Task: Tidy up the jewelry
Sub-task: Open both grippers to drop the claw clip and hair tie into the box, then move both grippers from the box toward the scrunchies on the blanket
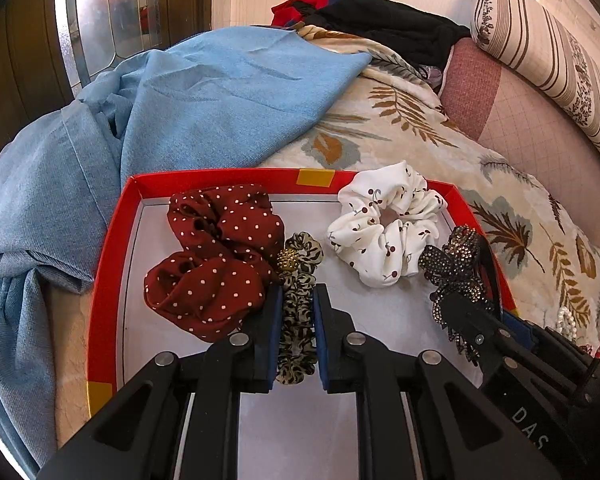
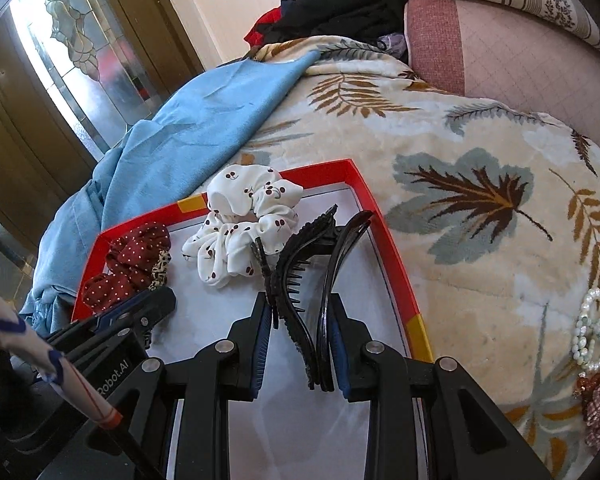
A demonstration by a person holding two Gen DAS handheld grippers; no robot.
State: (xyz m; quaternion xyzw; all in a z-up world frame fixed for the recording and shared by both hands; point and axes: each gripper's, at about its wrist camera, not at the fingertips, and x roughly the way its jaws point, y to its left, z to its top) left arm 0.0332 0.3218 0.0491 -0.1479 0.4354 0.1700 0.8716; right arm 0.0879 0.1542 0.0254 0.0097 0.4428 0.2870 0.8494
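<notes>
Scrunchies [image 1: 220, 256] in tray [image 1: 104, 280] — pearl bracelets [image 2: 596, 328] outside, right.

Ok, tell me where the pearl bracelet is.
In the right wrist view the pearl bracelet lies on the leaf-print blanket, outside the red tray, off its right side.

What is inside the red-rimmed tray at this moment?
The tray holds a red polka-dot scrunchie and a white cherry-print scrunchie. The left gripper pinches a leopard-print hair tie; the right gripper holds a black hair claw. Anything beneath them is hidden.

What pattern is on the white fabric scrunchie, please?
Small dark-red cherries, clearest in the left wrist view.
</notes>
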